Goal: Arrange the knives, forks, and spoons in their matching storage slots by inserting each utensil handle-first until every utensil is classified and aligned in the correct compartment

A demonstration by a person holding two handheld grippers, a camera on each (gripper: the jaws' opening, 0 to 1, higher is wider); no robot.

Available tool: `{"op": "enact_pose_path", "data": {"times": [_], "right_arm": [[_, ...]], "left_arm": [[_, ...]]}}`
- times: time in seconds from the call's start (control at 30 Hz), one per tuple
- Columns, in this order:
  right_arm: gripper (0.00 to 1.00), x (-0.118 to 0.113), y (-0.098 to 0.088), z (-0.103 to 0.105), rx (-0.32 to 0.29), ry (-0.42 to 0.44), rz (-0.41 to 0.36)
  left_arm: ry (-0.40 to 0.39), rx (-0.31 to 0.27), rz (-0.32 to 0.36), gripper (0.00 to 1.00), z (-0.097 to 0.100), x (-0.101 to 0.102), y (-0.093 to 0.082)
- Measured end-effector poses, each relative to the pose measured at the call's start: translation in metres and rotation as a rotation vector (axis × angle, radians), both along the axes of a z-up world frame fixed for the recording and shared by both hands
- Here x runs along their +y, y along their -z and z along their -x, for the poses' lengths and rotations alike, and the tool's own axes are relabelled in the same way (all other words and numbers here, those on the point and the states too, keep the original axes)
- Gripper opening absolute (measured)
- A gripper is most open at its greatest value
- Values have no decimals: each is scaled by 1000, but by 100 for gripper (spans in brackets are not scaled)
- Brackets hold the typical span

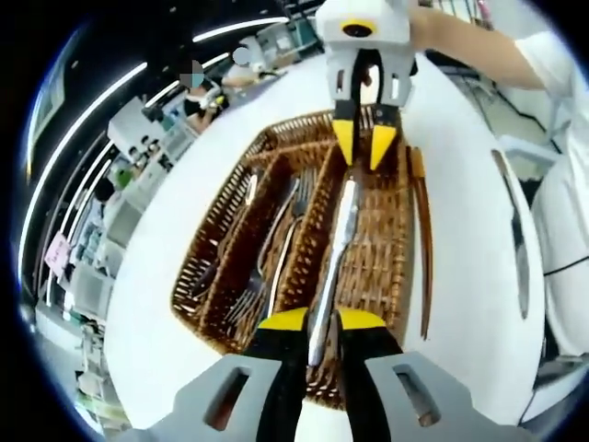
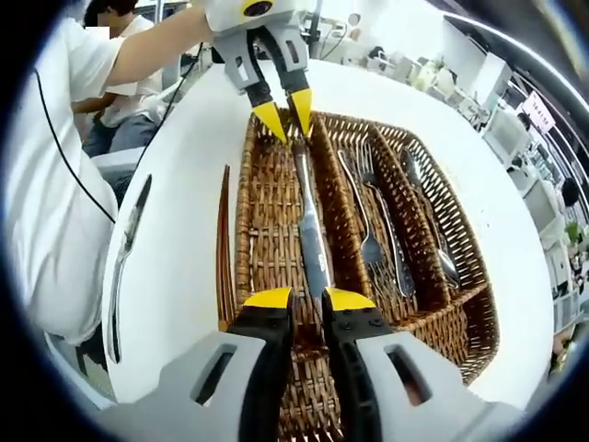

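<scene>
A brown wicker tray (image 1: 219, 219) (image 2: 471, 269) with long compartments lies on a white round table. A steel knife (image 1: 339, 241) (image 2: 311, 235) lies lengthwise in one outer compartment. My left gripper (image 1: 324, 319) (image 2: 286, 115) is shut on one end of it. My right gripper (image 2: 309, 298) (image 1: 363, 143) faces it at the knife's other end. Its jaws stand a narrow gap apart, and the knife's end rests between the tips against one of them. Forks (image 1: 276, 249) (image 2: 373, 230) lie in the middle compartment. Spoons (image 1: 250, 189) (image 2: 428, 212) lie in the other outer one.
A thin brown stick-like utensil (image 1: 423, 239) (image 2: 224, 249) lies on the table along the tray's side. Another knife (image 1: 515, 230) (image 2: 124, 258) rests near the table's edge. A person in a white shirt (image 2: 55, 184) sits close to that edge. Shelves and desks stand beyond.
</scene>
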State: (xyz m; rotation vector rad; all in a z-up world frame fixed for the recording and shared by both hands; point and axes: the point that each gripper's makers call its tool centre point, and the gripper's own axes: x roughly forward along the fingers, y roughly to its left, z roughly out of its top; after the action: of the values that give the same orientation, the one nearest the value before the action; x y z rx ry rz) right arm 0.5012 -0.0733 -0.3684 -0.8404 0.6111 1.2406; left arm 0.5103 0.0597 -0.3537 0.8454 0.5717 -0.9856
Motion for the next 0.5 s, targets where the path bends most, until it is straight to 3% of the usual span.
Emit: {"op": "enact_pose_path", "data": {"times": [0.5], "right_arm": [[14, -10, -16, 28, -32, 13, -28]], "left_arm": [[14, -35, -3, 11, 28, -6, -19]]}}
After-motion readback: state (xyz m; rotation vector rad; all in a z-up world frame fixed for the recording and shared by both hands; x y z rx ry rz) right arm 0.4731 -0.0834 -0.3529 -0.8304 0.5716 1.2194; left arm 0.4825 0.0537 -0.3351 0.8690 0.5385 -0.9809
